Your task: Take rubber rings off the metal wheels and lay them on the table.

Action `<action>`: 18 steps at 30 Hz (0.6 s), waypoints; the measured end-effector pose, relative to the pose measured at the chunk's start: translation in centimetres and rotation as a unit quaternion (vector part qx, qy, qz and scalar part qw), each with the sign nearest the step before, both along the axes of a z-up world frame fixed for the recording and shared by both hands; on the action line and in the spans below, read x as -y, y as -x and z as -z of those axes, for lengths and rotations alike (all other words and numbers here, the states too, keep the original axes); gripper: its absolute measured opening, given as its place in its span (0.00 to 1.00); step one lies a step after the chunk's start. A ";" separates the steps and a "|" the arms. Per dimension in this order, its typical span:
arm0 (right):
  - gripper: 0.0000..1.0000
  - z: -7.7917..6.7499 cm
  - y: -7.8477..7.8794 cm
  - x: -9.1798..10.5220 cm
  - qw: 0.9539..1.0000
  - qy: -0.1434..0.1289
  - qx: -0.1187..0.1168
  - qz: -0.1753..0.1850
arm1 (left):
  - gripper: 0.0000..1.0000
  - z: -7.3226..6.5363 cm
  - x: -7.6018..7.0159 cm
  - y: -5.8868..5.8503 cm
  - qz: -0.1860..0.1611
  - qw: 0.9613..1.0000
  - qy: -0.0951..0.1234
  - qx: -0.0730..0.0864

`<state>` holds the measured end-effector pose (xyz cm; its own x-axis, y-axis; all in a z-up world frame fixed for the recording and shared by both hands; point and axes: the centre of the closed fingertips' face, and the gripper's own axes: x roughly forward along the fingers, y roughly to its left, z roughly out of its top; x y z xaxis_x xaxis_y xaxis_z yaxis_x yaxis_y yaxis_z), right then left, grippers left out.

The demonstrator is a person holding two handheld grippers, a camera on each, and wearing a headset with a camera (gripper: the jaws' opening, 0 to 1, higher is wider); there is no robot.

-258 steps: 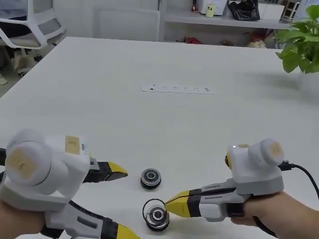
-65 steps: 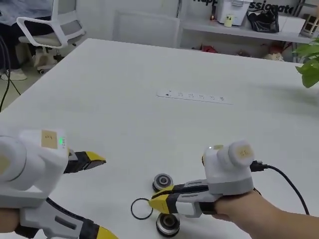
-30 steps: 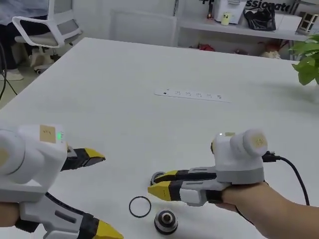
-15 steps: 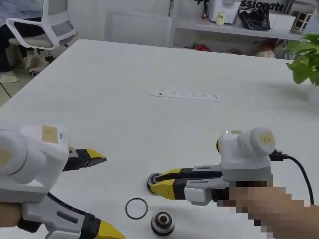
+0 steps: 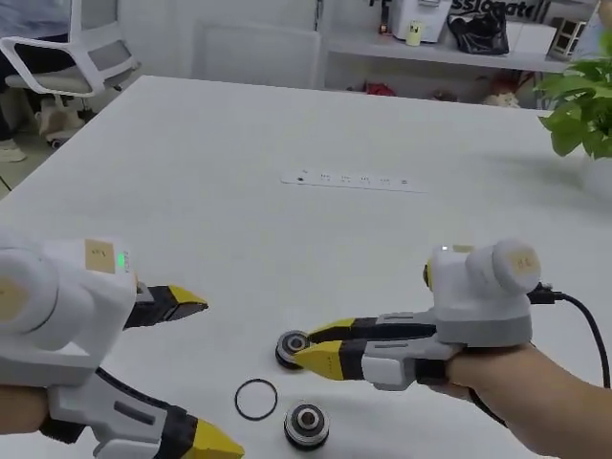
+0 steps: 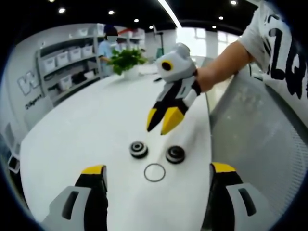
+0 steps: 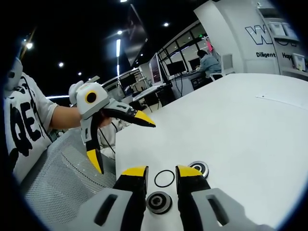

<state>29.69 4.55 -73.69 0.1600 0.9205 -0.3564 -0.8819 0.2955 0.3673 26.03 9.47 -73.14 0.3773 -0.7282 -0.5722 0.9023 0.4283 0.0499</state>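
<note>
Your right tongs (image 5: 321, 345) stand slightly parted, left tongs (image 5: 201, 371) wide, both empty. The thin black rubber ring (image 5: 279, 350) should stretch; pinch it at the round metal wheel's (image 5: 293, 344) rim.

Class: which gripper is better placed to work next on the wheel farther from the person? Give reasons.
Right. The right gripper has its open tips right beside that wheel; the left gripper, open wide, hangs farther off to the side.
</note>
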 end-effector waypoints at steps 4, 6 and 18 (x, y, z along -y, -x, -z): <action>0.20 -0.1 0.1 0.3 1.000 0.001 0.003 0.000 | 0.87 0.0 0.2 -0.2 -0.001 1.000 0.001 0.001; 0.20 -0.1 0.1 0.5 1.000 0.001 0.004 -0.001 | 0.87 0.0 0.3 -0.2 0.000 1.000 0.003 0.001; 0.21 0.1 0.4 1.3 1.000 0.008 0.008 -0.007 | 0.85 0.0 1.1 -0.7 0.007 1.000 0.005 0.001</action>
<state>29.25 3.20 -73.83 0.1535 0.9170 -0.3681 -0.8916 0.2892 0.3485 26.76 8.41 -73.14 0.3691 -0.7393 -0.5632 0.9077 0.4169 0.0475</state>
